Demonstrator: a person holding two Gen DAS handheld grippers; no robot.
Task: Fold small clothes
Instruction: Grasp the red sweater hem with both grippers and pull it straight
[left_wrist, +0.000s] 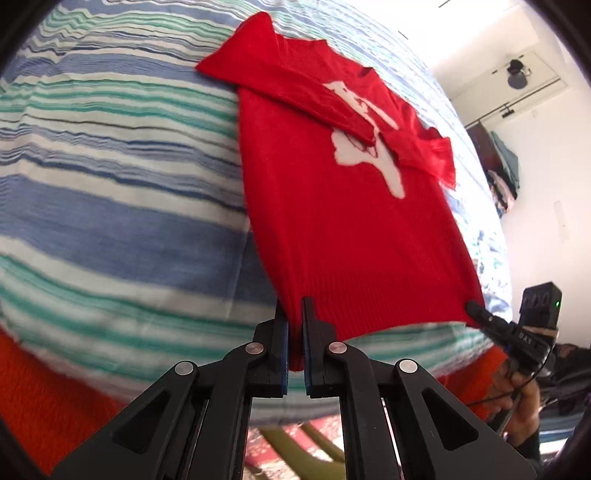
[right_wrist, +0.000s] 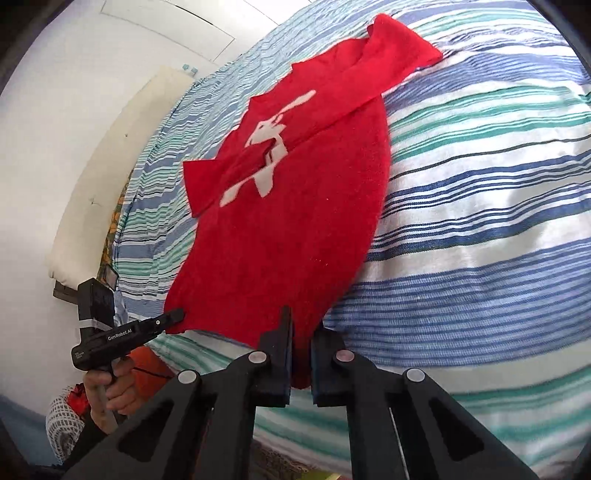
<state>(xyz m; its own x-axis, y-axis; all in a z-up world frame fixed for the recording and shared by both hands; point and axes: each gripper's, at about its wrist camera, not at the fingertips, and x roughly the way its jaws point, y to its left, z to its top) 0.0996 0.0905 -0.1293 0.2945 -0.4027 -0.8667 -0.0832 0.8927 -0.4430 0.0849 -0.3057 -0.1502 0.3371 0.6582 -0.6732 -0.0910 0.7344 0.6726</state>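
Observation:
A small red sweater (left_wrist: 332, 221) with a white print lies flat on the striped bed sheet (left_wrist: 129, 184), both sleeves folded across its chest. My left gripper (left_wrist: 293, 306) is shut on the near left corner of the ribbed bottom hem, with red knit pinched between its blue pads. In the right wrist view my right gripper (right_wrist: 303, 325) is shut on the other hem corner of the sweater (right_wrist: 288, 229). Each view also shows the opposite tool: the right gripper (left_wrist: 474, 308) and the left gripper (right_wrist: 179, 315), both biting the hem edge.
The sheet (right_wrist: 480, 221) spreads wide around the sweater. A cream pad (right_wrist: 110, 166) leans on the white wall beyond the bed. Clothes hang in a far corner (left_wrist: 502, 177). Orange fabric (left_wrist: 44, 398) lies at the bed's near edge. A person's hand (right_wrist: 110, 391) grips the left tool.

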